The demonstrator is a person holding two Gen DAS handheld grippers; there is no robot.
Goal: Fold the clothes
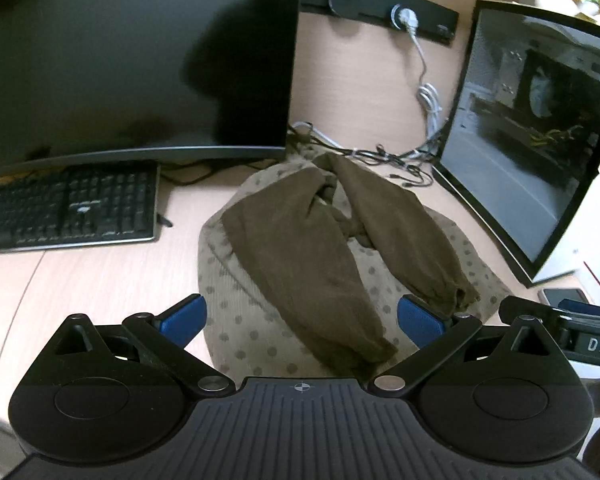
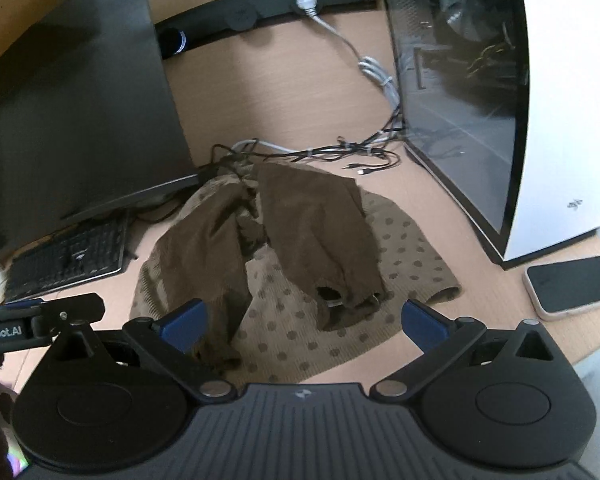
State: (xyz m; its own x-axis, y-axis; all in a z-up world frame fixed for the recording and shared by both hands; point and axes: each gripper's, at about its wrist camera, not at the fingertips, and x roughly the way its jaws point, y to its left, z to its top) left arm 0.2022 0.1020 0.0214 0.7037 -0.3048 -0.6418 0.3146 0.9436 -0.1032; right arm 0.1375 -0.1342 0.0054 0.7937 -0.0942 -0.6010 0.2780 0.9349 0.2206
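A tan, dotted garment lies spread on the wooden desk. Its two dark brown sleeves are folded in over the body and cross near the collar. My left gripper hovers open above the garment's near hem, nothing between its blue pads. My right gripper is also open, held over the near edge of the garment, its pads empty. Part of the other gripper's black body shows at the right edge of the left wrist view and the left edge of the right wrist view.
A dark monitor and a black keyboard stand to the left. A PC case with a glass side stands to the right, with tangled cables behind the garment. A phone lies near the right front.
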